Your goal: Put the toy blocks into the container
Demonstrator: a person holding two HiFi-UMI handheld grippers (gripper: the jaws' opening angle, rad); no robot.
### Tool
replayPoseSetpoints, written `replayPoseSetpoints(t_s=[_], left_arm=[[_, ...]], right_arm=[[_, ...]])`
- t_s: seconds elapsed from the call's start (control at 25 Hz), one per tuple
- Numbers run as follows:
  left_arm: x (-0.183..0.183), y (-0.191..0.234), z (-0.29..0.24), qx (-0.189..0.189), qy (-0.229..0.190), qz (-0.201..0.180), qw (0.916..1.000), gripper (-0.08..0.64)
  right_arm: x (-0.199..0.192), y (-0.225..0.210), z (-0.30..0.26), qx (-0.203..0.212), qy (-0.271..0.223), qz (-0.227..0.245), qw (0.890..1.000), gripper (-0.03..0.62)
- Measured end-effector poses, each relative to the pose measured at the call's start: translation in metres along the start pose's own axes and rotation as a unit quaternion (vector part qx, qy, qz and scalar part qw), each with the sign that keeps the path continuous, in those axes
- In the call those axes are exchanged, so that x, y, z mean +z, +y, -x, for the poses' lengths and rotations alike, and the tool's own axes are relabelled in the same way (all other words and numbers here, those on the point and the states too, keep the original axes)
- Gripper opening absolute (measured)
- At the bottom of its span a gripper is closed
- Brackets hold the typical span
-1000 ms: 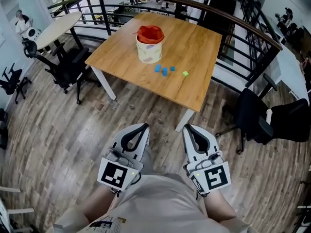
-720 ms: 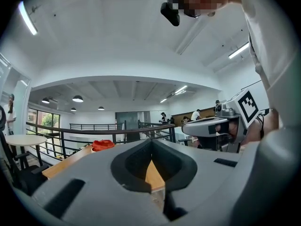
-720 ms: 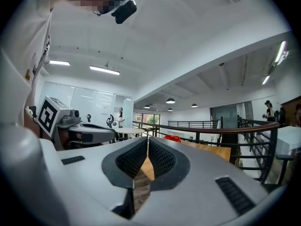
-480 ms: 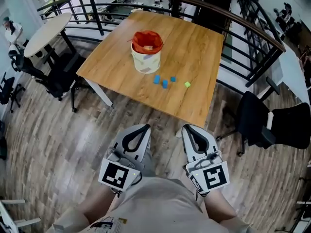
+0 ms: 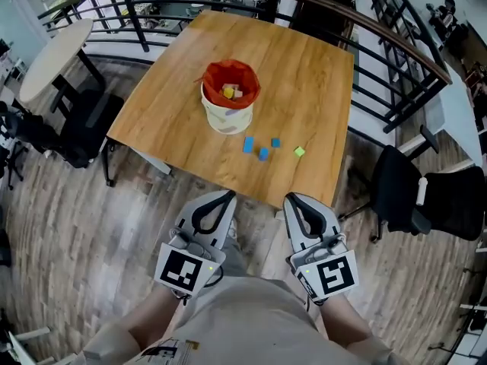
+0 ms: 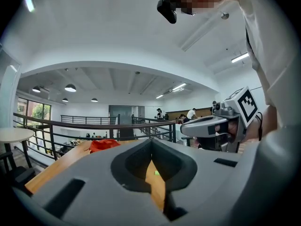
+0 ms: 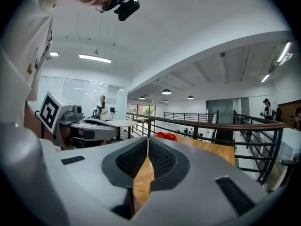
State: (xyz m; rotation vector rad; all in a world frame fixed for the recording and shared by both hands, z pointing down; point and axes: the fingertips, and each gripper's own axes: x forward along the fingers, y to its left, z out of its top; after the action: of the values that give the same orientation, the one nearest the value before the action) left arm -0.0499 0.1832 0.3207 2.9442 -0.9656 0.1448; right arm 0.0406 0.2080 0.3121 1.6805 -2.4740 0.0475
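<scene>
Since the toy blocks sit loose in a short row between the container [image 5: 230, 101] and the table's [image 5: 308, 67] near edge, you have an easy reach for them: large blue block [image 5: 248, 144], middle blue block [image 5: 263, 154] and small blue block [image 5: 275, 142] close together, green block [image 5: 299, 151] a little apart toward the right edge. The container stands upright around mid-table, and its red lining is folded over the rim, with a few pieces already inside. Nothing blocks the way from the row to its mouth.

Your left gripper [image 5: 224, 197] and right gripper [image 5: 294, 198] hang side by side short of the near edge. Each has its jaws pressed together on nothing and points nearly level at the table. I judge this to be a carrying pose for the approach; the jaws must part before any pick.
</scene>
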Motion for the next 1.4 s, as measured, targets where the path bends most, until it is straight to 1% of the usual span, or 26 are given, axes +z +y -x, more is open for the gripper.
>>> replayPoseSetpoints(t_s=[0.2, 0.36, 0.6, 0.76, 0.88, 1.08, 1.24, 1.4], left_arm=[[0.004, 0.046, -0.035, -0.026, 0.006, 0.001, 0.9996, 0.012], [0.01, 0.076, -0.06, -0.044, 0.001, -0.002, 0.999, 0.012], [0.024, 0.115, -0.08, -0.06, -0.006, -0.003, 0.9982, 0.012], [0.031, 0.127, -0.087, -0.066, -0.012, -0.005, 0.9977, 0.012], [0.033, 0.132, -0.089, -0.063, -0.013, 0.001, 0.9979, 0.012], [0.037, 0.135, -0.096, -0.06, -0.017, 0.0, 0.9981, 0.012], [0.041, 0.135, -0.104, -0.051, -0.011, 0.007, 0.9986, 0.012], [0.045, 0.135, -0.115, -0.039, -0.014, 0.009, 0.9991, 0.012]], right_arm=[[0.014, -0.019, -0.052, -0.016, -0.002, -0.009, 1.0, 0.023], [0.02, -0.033, -0.086, -0.031, -0.008, -0.015, 0.999, 0.023], [0.038, -0.046, -0.123, -0.052, -0.02, -0.017, 0.998, 0.023], [0.047, -0.05, -0.132, -0.06, -0.031, -0.026, 0.997, 0.025], [0.051, -0.055, -0.136, -0.062, -0.036, -0.029, 0.997, 0.025], [0.053, -0.064, -0.139, -0.06, -0.035, -0.032, 0.997, 0.025], [0.055, -0.075, -0.14, -0.056, -0.032, -0.039, 0.997, 0.025], [0.054, -0.086, -0.142, -0.045, -0.032, -0.039, 0.998, 0.025]])
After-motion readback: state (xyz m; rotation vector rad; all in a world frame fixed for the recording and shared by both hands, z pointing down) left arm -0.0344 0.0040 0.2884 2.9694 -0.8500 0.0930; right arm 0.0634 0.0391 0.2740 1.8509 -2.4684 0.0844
